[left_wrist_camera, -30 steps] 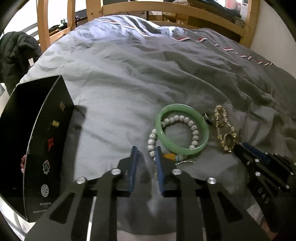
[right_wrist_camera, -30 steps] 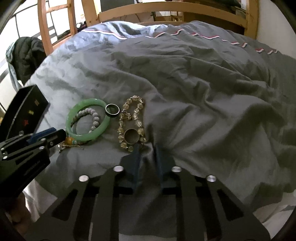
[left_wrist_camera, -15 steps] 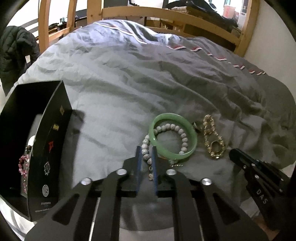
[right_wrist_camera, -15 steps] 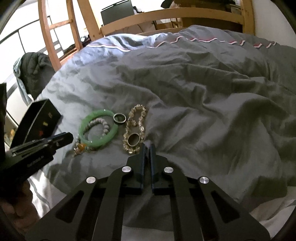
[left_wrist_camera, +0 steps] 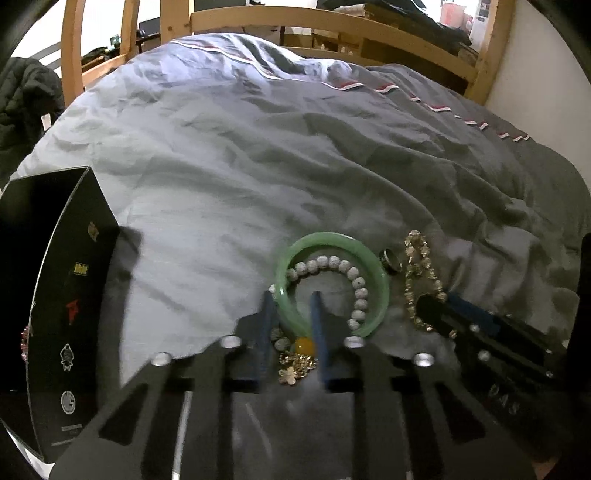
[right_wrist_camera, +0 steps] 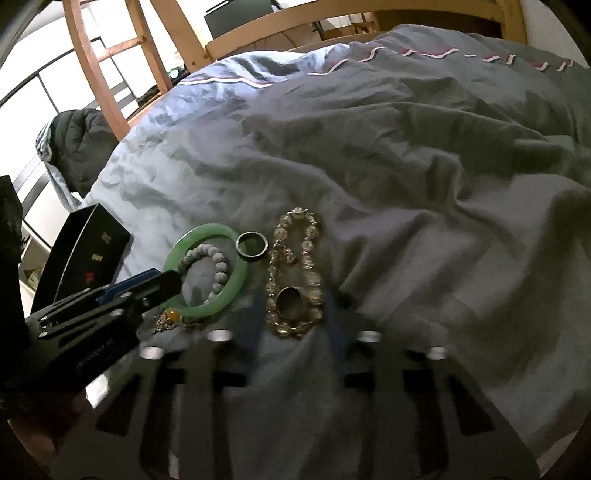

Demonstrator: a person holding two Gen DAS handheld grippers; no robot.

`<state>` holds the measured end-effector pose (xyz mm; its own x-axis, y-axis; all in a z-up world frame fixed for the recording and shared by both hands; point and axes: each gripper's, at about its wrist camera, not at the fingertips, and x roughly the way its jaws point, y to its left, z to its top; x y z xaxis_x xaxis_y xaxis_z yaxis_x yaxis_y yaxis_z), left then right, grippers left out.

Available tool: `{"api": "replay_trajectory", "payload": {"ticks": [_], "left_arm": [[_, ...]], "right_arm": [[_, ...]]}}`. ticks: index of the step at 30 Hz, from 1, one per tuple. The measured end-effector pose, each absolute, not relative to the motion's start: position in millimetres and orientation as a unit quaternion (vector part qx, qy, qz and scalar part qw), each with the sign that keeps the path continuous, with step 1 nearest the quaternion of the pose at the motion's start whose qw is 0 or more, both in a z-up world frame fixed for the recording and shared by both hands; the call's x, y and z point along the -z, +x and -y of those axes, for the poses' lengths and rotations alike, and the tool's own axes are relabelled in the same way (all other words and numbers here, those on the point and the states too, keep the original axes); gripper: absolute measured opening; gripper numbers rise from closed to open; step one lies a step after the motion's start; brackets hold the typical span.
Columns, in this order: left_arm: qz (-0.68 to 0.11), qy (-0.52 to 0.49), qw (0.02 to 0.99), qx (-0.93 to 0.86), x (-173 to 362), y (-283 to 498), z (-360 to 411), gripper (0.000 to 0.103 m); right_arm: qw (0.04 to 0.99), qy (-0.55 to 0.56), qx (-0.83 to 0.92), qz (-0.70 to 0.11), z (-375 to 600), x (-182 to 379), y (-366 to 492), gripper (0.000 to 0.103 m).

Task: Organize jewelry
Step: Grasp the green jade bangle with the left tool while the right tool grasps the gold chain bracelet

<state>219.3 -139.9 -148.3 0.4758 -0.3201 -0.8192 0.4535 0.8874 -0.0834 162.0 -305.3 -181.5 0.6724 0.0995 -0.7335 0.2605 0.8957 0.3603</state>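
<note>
A green bangle (left_wrist_camera: 373, 266) lies on the grey bedspread with a white bead bracelet (left_wrist_camera: 354, 280) inside it, an amber bead and gold charm (left_wrist_camera: 295, 363) at its near end. My left gripper (left_wrist_camera: 291, 299) is open, its fingers either side of the bangle's near rim. A dark ring (right_wrist_camera: 252, 246) and a gold bead bracelet (right_wrist_camera: 295, 280) lie to the right. My right gripper (right_wrist_camera: 293, 295) is open around the gold bracelet's near end. The left gripper also shows in the right wrist view (right_wrist_camera: 162, 282).
An open black box (left_wrist_camera: 70, 314) stands at the left on the bed, something pink inside it (left_wrist_camera: 24, 341). A wooden bed frame (left_wrist_camera: 317, 22) runs along the far side. A dark jacket (right_wrist_camera: 79, 147) hangs at the far left.
Both grippers have opened and moved forward and down. The left now straddles the green bangle's rim; the right now straddles the gold bracelet's near end.
</note>
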Motion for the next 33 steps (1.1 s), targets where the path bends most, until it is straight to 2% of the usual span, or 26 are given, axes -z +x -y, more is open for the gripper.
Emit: {"api": "replay_trajectory", "payload": {"ticks": [4,8,18,19,20,21,22,23,28,29,30,32,33], "left_arm": [[-0.458,0.058,0.857,0.228,143,220,135,0.01],[-0.453,0.037,0.859,0.233,132,219,127,0.0],[-0.451,0.023,0.858,0.245,124,215,122,0.002],[-0.457,0.023,0.854,0.247,128,217,124,0.005],[-0.461,0.026,0.852,0.246,131,218,125,0.022],[-0.46,0.031,0.854,0.242,133,218,126,0.058],[-0.452,0.035,0.859,0.237,134,218,127,0.071],[-0.437,0.042,0.869,0.23,133,216,128,0.075],[-0.442,0.07,0.862,0.238,140,217,142,0.076],[-0.445,0.081,0.86,0.235,145,218,147,0.07],[-0.451,0.091,0.857,0.232,149,219,152,0.044],[-0.473,0.1,0.847,0.22,160,224,155,0.017],[-0.473,0.095,0.848,0.22,160,225,153,0.011]], "right_arm": [[0.897,0.23,0.043,-0.376,307,174,150,0.009],[0.91,0.224,0.045,-0.347,304,159,139,0.009],[0.922,0.225,0.05,-0.312,307,136,118,0.009],[0.921,0.225,0.049,-0.313,307,136,116,0.009],[0.921,0.225,0.049,-0.314,307,136,116,0.009],[0.921,0.226,0.049,-0.314,308,137,117,0.009],[0.92,0.226,0.048,-0.316,308,138,118,0.009],[0.92,0.227,0.047,-0.316,308,139,118,0.009],[0.918,0.23,0.047,-0.319,308,141,118,0.009],[0.918,0.231,0.048,-0.319,308,141,118,0.009],[0.917,0.233,0.048,-0.32,309,142,117,0.009],[0.916,0.237,0.05,-0.32,310,143,116,0.009],[0.915,0.24,0.05,-0.32,312,143,116,0.009]]}}
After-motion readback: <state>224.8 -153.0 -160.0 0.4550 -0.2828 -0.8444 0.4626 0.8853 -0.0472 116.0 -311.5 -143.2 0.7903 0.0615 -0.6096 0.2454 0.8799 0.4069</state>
